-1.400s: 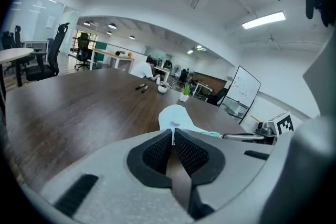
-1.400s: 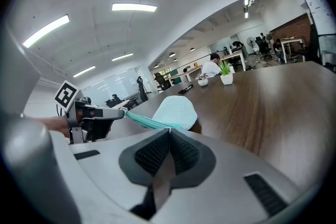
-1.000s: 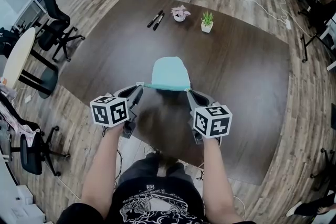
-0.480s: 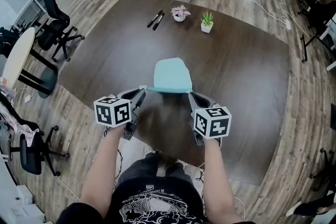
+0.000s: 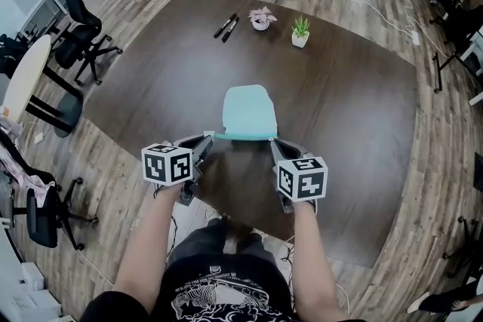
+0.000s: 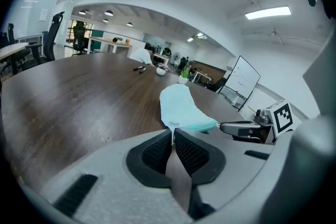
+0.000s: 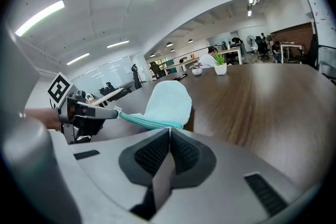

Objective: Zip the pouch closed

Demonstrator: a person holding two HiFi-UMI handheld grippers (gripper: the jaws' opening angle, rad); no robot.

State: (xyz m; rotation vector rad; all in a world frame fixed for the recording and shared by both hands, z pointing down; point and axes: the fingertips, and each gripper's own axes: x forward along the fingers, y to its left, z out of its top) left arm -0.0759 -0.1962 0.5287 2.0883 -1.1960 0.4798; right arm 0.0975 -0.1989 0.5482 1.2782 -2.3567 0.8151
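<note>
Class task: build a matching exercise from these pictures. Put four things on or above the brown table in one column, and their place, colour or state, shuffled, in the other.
1 pouch
2 black markers
3 green plant
4 left claw

A shut on the pouch's end
B far side of the table, left of the pink plant
C pale blue, at the table's near side
D far side, rightmost thing there

Pairs: 1-C, 2-B, 3-D, 4-A

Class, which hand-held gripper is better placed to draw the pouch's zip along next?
Probably left: the left hand-held gripper pinches the white tab at the zip's end; the right hand-held gripper anchors the pouch's opposite corner.
</note>
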